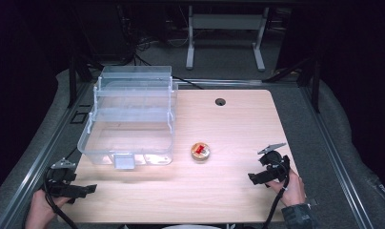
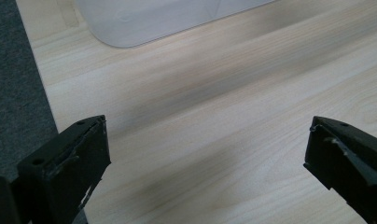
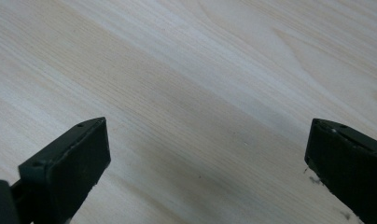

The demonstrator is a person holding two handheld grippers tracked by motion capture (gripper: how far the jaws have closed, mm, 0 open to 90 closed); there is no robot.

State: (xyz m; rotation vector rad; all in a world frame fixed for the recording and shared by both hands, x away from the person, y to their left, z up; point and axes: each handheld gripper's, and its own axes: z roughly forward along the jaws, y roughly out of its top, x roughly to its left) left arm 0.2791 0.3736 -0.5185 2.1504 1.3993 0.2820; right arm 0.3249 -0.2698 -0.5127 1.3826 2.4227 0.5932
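High view: your left hand-held gripper and right hand-held gripper hover low, jaws apart; the small round tin sits between them.

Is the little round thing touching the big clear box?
Apart. The high view shows a strip of bare table between the round thing and the box, which sits to its left.

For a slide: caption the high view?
Two open hand-held grippers flank a small round tin beside a clear plastic bin on a light wooden table.
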